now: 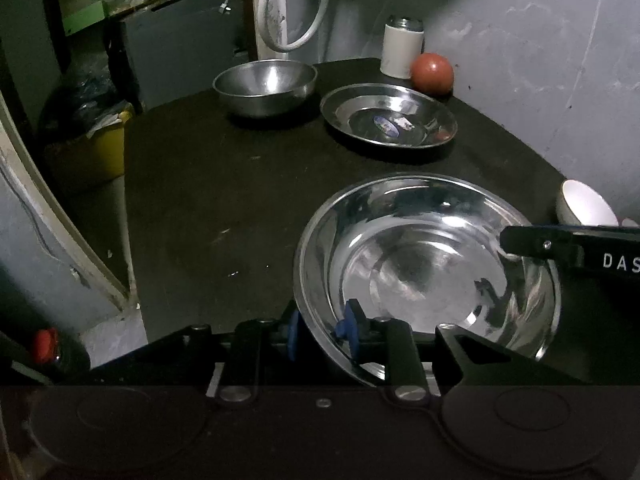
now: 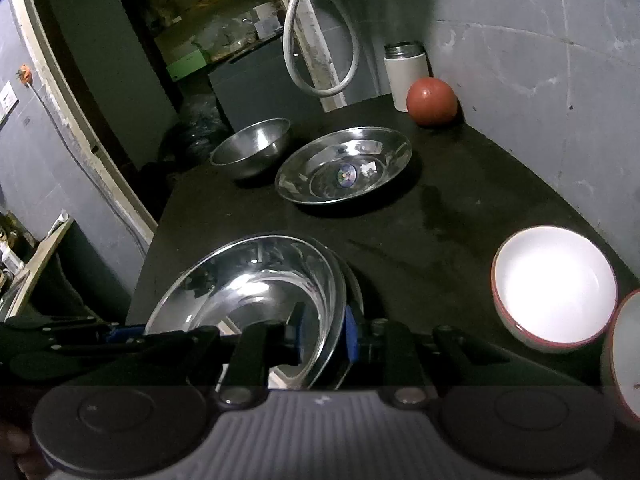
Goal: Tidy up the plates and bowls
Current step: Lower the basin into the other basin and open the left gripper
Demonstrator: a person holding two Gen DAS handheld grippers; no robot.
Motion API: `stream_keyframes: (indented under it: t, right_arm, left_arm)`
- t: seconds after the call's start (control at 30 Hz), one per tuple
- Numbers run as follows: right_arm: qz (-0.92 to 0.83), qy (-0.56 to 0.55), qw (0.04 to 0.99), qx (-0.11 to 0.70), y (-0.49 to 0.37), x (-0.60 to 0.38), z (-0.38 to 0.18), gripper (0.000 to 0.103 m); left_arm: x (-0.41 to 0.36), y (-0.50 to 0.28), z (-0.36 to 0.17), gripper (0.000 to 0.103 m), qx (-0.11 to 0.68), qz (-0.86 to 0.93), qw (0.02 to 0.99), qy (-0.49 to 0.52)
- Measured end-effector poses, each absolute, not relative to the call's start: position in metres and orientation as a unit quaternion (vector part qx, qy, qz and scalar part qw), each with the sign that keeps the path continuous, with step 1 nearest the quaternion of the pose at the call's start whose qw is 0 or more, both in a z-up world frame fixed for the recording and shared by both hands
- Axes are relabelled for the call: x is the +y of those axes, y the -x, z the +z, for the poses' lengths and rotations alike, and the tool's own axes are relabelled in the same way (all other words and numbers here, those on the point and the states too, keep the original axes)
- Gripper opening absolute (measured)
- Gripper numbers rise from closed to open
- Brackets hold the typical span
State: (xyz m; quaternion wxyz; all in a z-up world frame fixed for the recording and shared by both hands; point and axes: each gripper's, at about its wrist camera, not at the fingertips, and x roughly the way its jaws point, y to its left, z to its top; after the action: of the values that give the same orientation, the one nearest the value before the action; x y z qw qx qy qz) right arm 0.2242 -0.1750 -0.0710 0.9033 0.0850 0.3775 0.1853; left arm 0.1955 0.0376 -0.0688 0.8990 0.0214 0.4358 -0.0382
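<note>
A large shiny steel plate (image 1: 420,264) (image 2: 248,280) lies near the front of the black table (image 1: 220,200). My left gripper (image 1: 322,334) has its blue pads on either side of the plate's near-left rim. On the opposite rim my right gripper (image 2: 324,336) does the same, and one of its black fingers (image 1: 516,240) shows in the left wrist view. Both look shut on the rim. A second steel plate with a sticker (image 1: 388,116) (image 2: 344,164) and a deep steel bowl (image 1: 264,80) (image 2: 252,148) stand farther back.
A white bowl with a red rim (image 2: 554,284) sits to the right, and another bowl (image 2: 624,356) is cut by the frame edge. A red ball (image 1: 432,73) and a white canister (image 1: 402,46) stand in the back corner by the wall. A yellow bin (image 1: 92,152) is beyond the table's left edge.
</note>
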Motion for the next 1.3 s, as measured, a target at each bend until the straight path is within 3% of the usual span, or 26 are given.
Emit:
stream_keyframes:
  t: [0.27, 0.33, 0.47, 0.57, 0.73, 0.83, 1.1, 1.3]
  right_arm:
    - [0.186, -0.055, 0.911, 0.364, -0.22, -0.168, -0.072, 0.033]
    - [0.183, -0.049, 0.913, 0.362, -0.218, -0.167, -0.072, 0.041]
    - [0.183, -0.049, 0.914, 0.359, -0.216, -0.167, -0.074, 0.044]
    - [0.179, -0.042, 0.918, 0.352, -0.213, -0.166, -0.074, 0.054]
    - [0.17, -0.042, 0.922, 0.344, -0.212, -0.169, -0.071, 0.073]
    - [0.17, -0.048, 0.923, 0.341, -0.213, -0.17, -0.066, 0.088]
    - [0.17, -0.059, 0.924, 0.338, -0.225, -0.163, -0.054, 0.101]
    - [0.153, -0.041, 0.928, 0.337, -0.24, -0.155, -0.04, 0.103]
  left_arm:
    - [0.034, -0.193, -0.071, 0.026, 0.43, -0.038, 0.901, -0.042]
    - [0.036, -0.192, -0.071, 0.027, 0.43, -0.038, 0.901, -0.038]
    - [0.038, -0.191, -0.07, 0.032, 0.432, -0.037, 0.901, -0.032]
    - [0.042, -0.19, -0.066, 0.041, 0.428, -0.036, 0.903, -0.024]
    - [0.049, -0.191, -0.056, 0.077, 0.413, -0.025, 0.91, -0.009]
    - [0.057, -0.193, -0.048, 0.09, 0.398, -0.005, 0.917, -0.005]
    - [0.087, -0.211, -0.034, 0.102, 0.374, 0.031, 0.926, 0.032]
    - [0.109, -0.237, -0.035, 0.102, 0.371, 0.037, 0.926, 0.063]
